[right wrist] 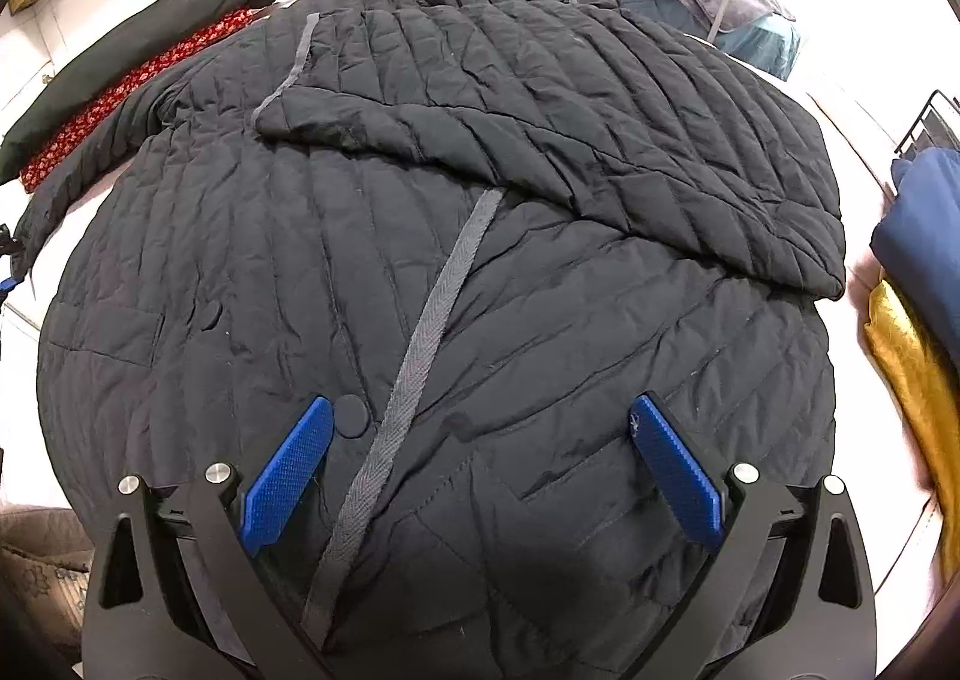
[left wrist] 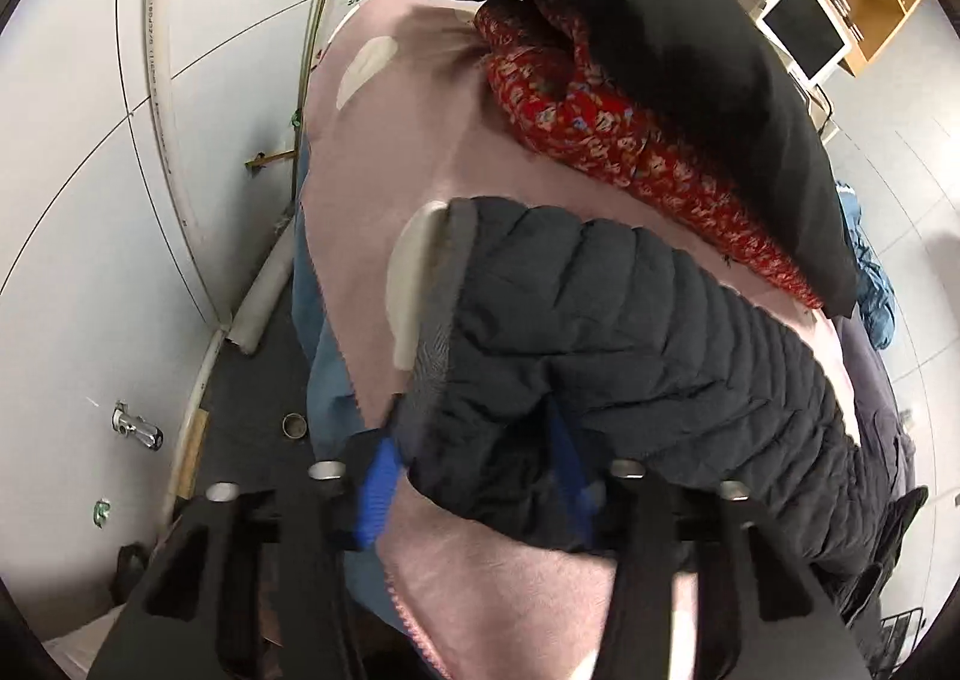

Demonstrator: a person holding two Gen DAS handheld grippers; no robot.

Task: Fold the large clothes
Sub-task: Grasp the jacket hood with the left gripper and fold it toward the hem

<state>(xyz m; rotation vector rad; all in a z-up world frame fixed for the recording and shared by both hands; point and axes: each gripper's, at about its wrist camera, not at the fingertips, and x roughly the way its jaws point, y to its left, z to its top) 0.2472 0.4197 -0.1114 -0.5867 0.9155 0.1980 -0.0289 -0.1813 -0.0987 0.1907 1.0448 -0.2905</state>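
A black quilted jacket [right wrist: 420, 260] lies spread front up on a pink blanket [left wrist: 372, 152]. One sleeve [right wrist: 540, 128] is folded across its chest, and a grey tape strip [right wrist: 432, 308] runs down the front. The other sleeve [left wrist: 630, 332] stretches out over the blanket in the left wrist view. My left gripper [left wrist: 474, 476] is shut on that sleeve's grey-edged cuff, with bunched fabric hiding much of the right pad. My right gripper [right wrist: 483, 473] hovers open over the jacket's lower front, one blue pad [right wrist: 288, 476] beside a snap button [right wrist: 351, 416], holding nothing.
A red floral cushion [left wrist: 600, 128] and a black pillow [left wrist: 690, 68] lie on the blanket beyond the sleeve. The bed's edge drops to a dark floor [left wrist: 252, 380] by a white wall. Blue and gold cloths [right wrist: 918, 320] are stacked to the right of the jacket.
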